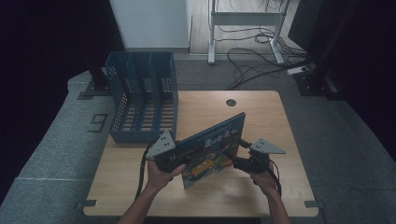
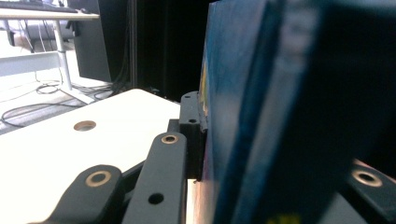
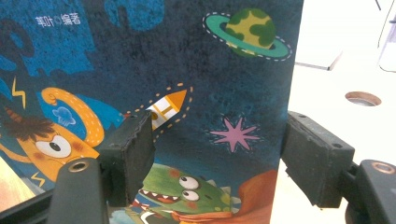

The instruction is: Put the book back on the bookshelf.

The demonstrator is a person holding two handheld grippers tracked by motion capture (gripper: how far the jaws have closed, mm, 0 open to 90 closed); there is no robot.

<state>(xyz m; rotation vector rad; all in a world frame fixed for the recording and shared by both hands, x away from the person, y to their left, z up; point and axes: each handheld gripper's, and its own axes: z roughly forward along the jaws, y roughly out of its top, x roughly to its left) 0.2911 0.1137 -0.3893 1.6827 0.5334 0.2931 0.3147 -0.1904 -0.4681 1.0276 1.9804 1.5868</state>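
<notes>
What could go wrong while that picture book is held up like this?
The blue cartoon-covered picture book stands tilted on the wooden table. The left claw seems to grip it by one edge alone, so it might twist or slip. The right claw stands open around the book's other edge, one pad behind the cover, so it gives little support. The blue plastic file rack has narrow slots; a tilted book could catch on a divider.

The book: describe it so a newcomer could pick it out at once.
On the wooden table, just right of the blue slotted file rack, the book stands tilted between the two grippers. Its dark blue cover has cartoon monsters, a rocket and a ringed planet, unlike the plain rack.
</notes>
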